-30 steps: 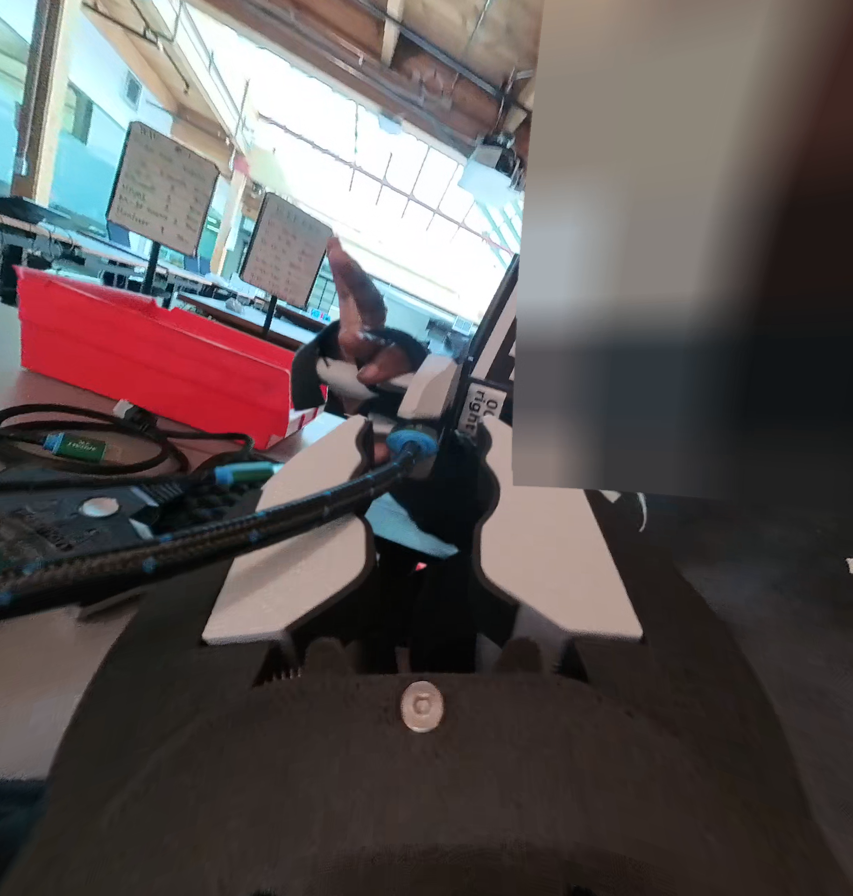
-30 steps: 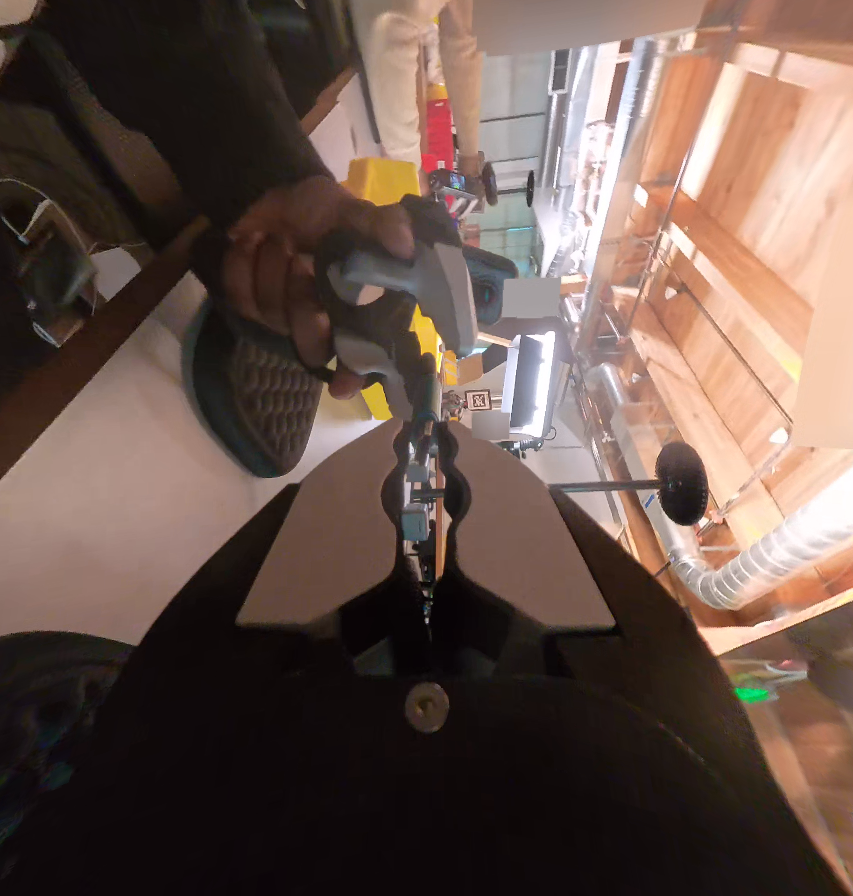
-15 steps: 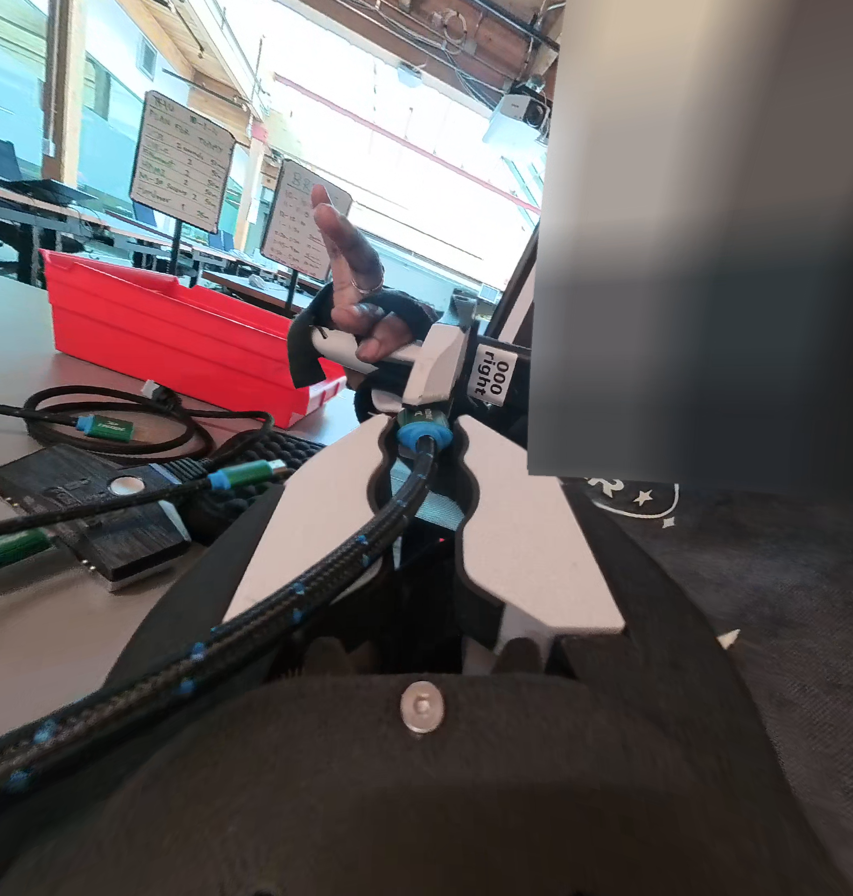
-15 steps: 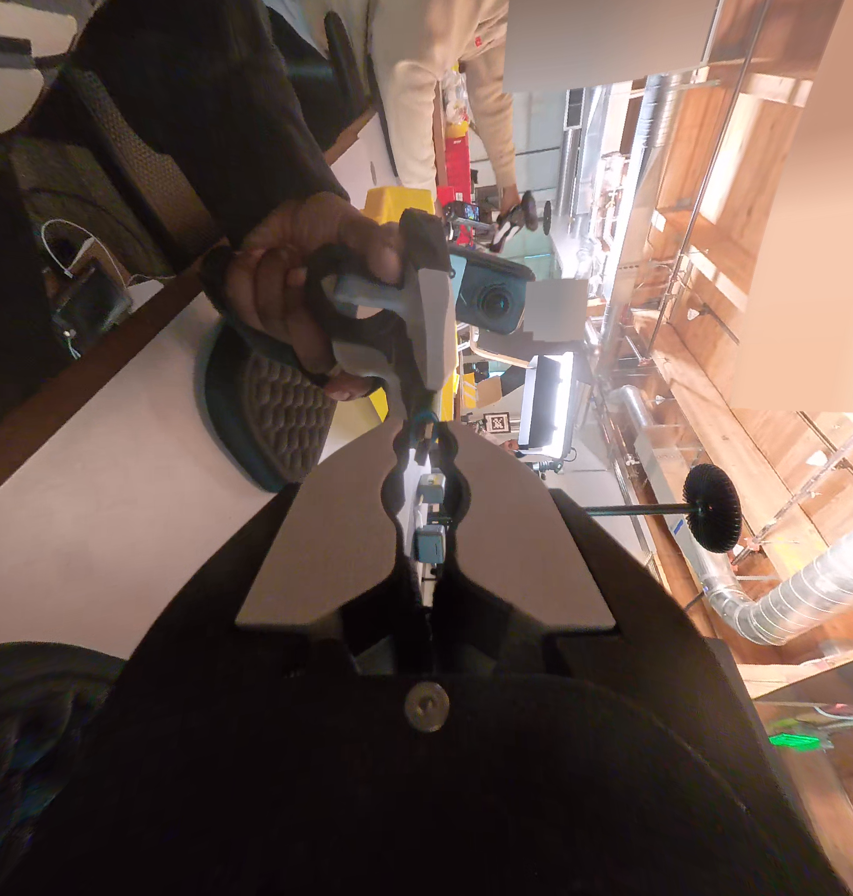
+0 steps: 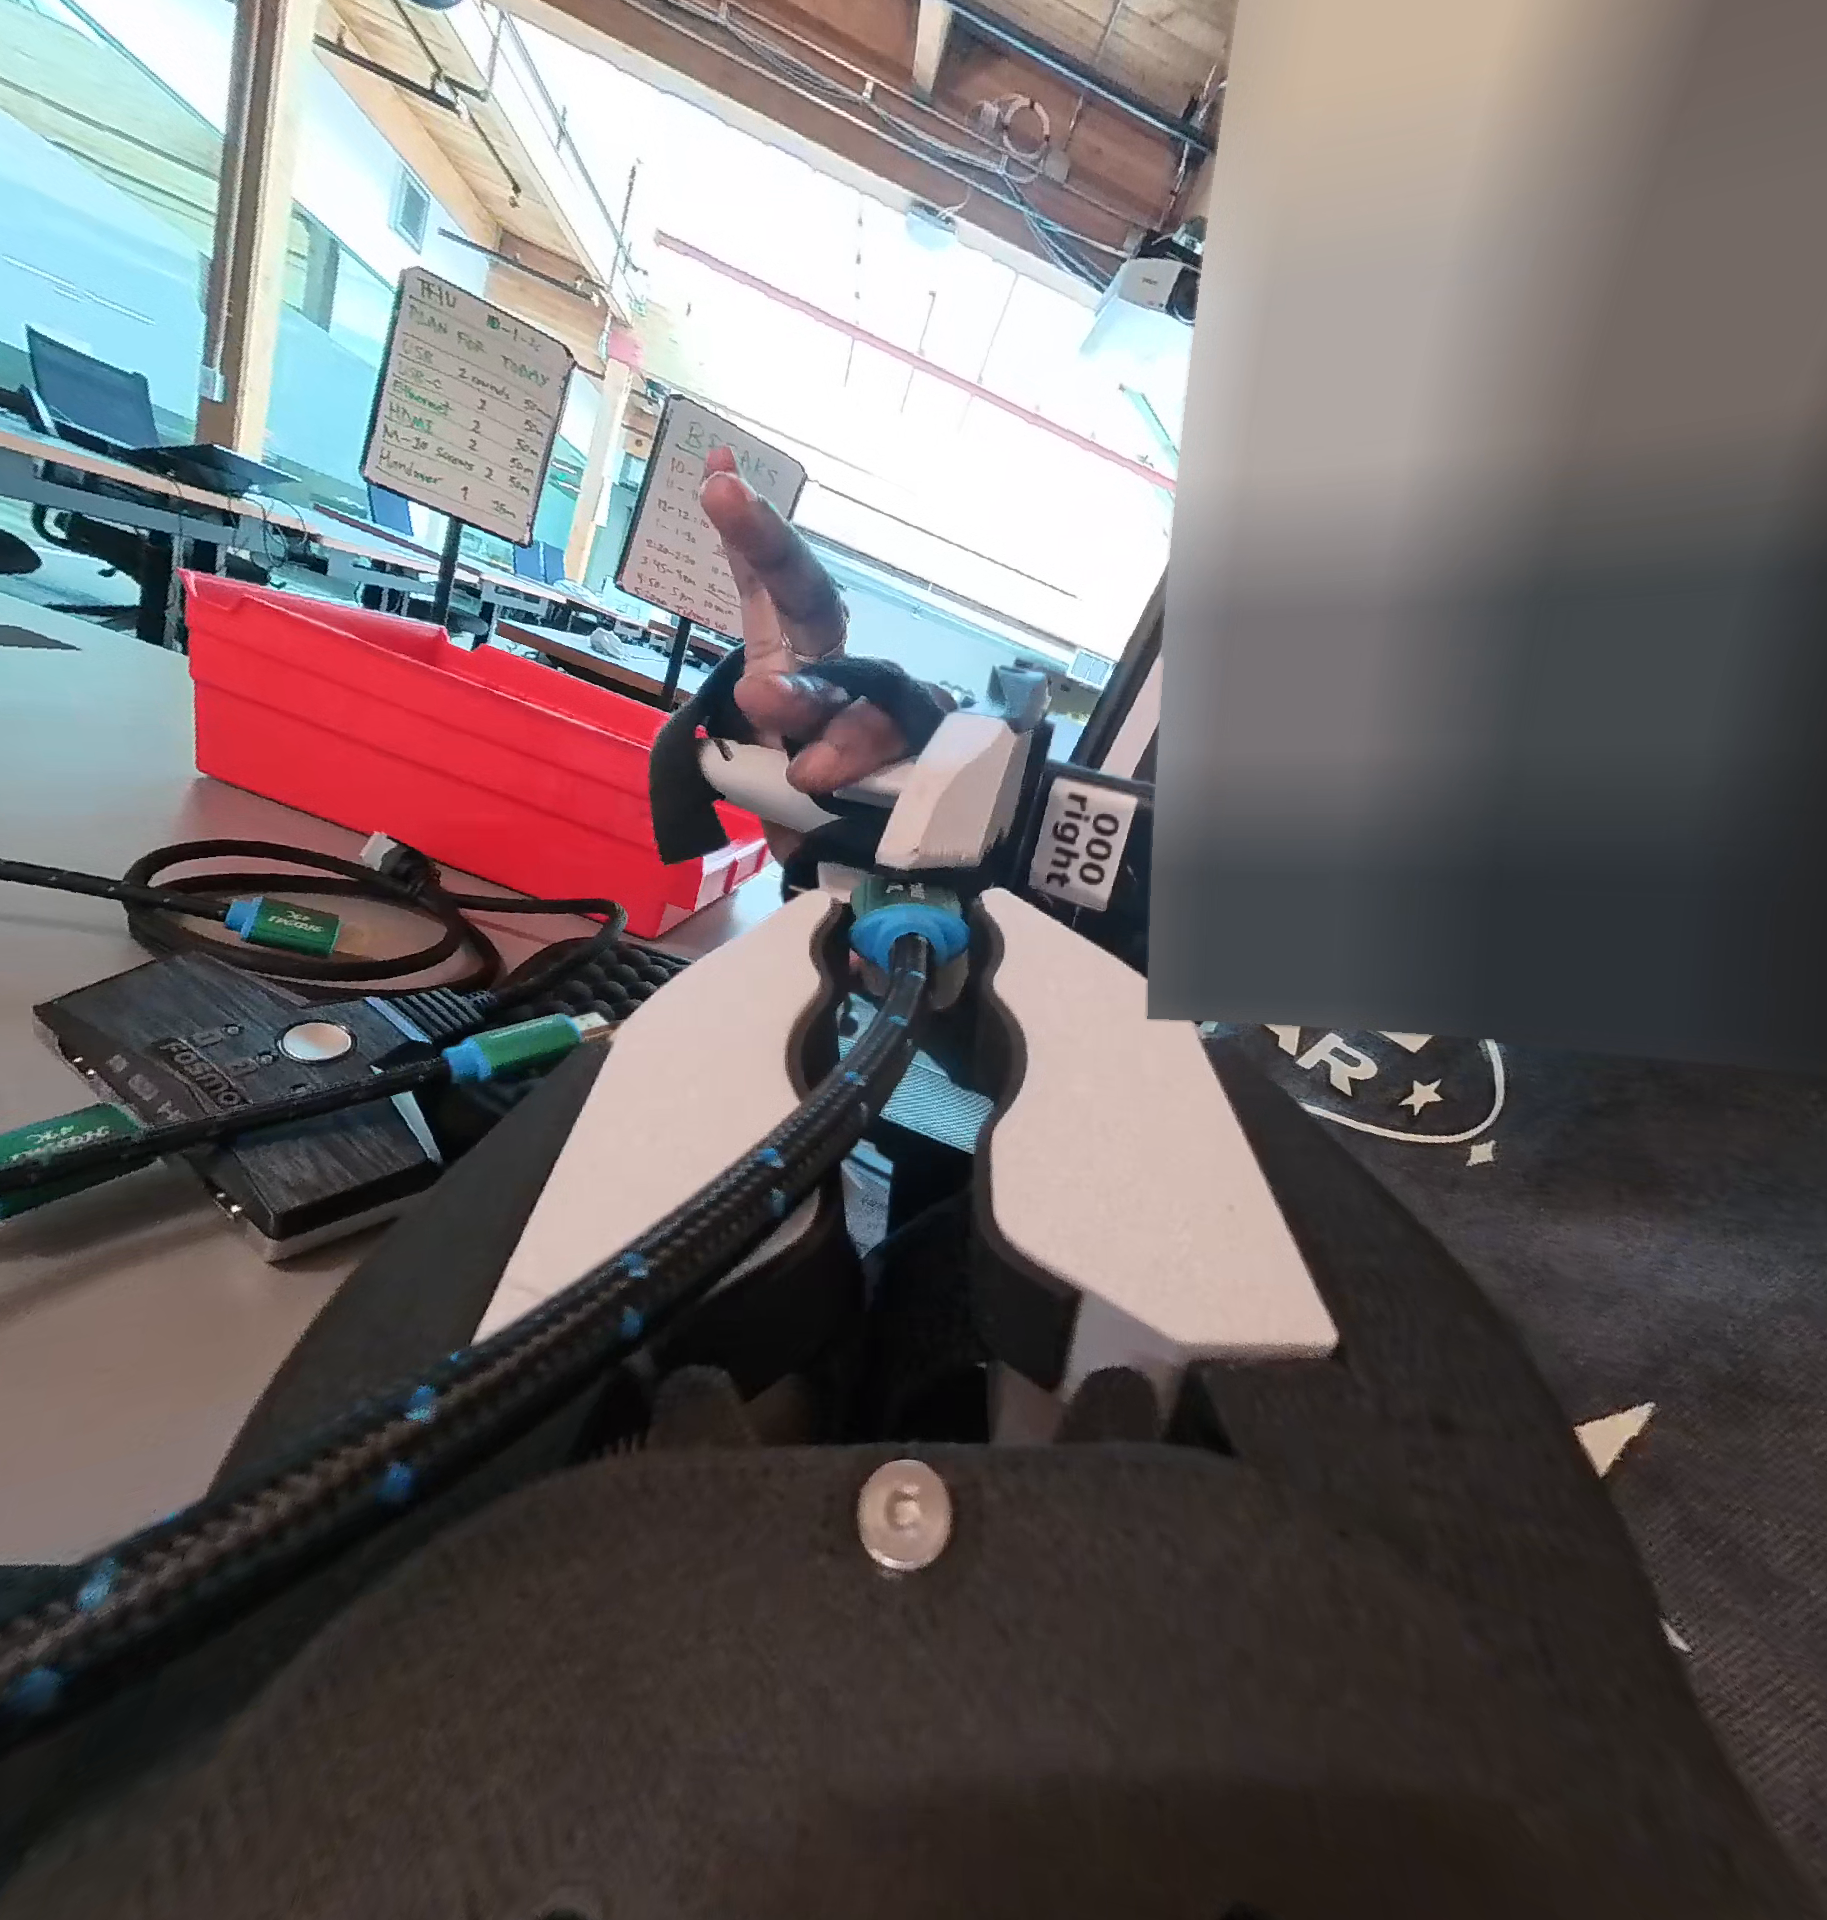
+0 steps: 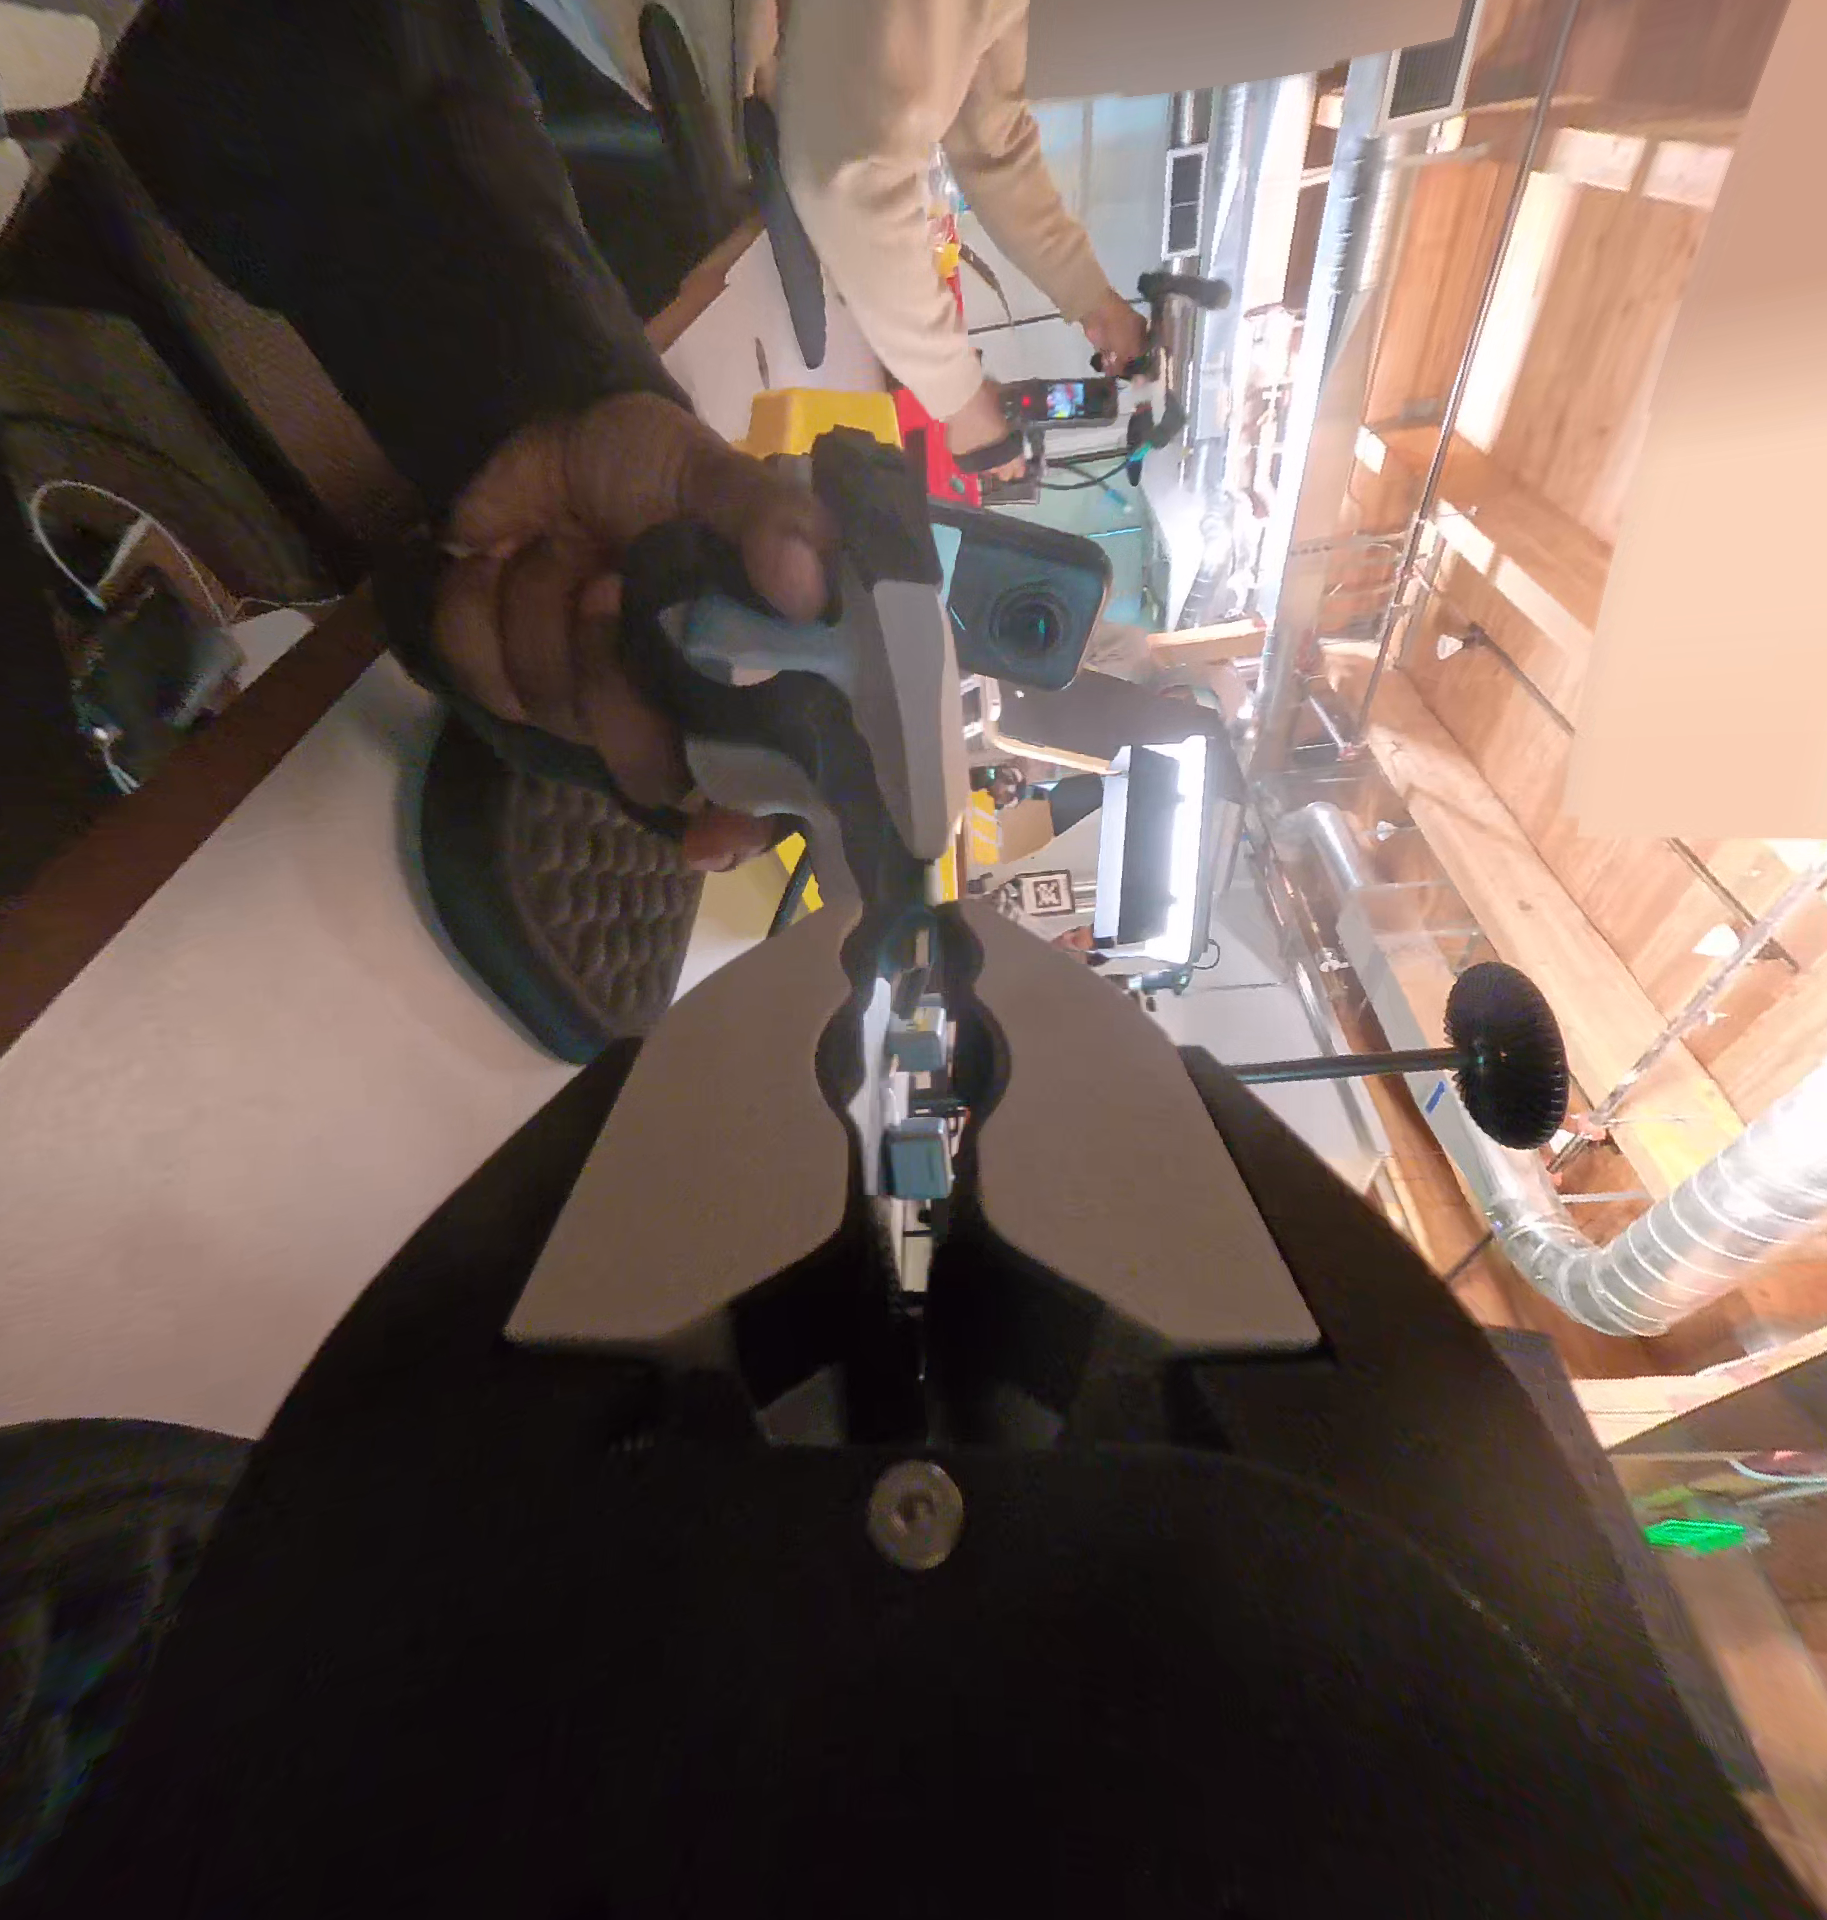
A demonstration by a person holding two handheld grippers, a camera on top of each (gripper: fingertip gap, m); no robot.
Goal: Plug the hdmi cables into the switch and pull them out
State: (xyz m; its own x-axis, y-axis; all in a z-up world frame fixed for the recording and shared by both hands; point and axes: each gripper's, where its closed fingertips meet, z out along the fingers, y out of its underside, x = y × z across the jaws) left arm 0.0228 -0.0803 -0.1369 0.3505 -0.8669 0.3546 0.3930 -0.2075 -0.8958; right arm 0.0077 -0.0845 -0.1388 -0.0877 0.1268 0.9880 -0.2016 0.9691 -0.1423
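My left gripper (image 5: 904, 935) is shut on a green HDMI plug (image 5: 893, 906) with a blue collar, held at its fingertips above the table. The plug's black braided cable (image 5: 680, 1226) runs back over the left finger to the lower left. My right gripper (image 5: 950, 800), held by a hand, faces it tip to tip and meets the plug's front end. In the right wrist view my right gripper (image 6: 907, 935) is closed narrowly on the plug's end (image 6: 904, 940). The black switch box (image 5: 202, 1049) lies on the table at the left.
A red bin (image 5: 421, 748) stands behind the switch. Two more green-plugged cables (image 5: 285, 925) (image 5: 524, 1044) lie over and beside the switch. Whiteboards on stands (image 5: 467, 416) stand farther back. A dark round pad (image 6: 566, 894) lies on the white table; another person (image 6: 888, 187) stands beyond.
The left gripper has swung so the cable now runs along its finger gap instead of across the left finger. The two grippers have drawn closer, tip to tip at the plug.
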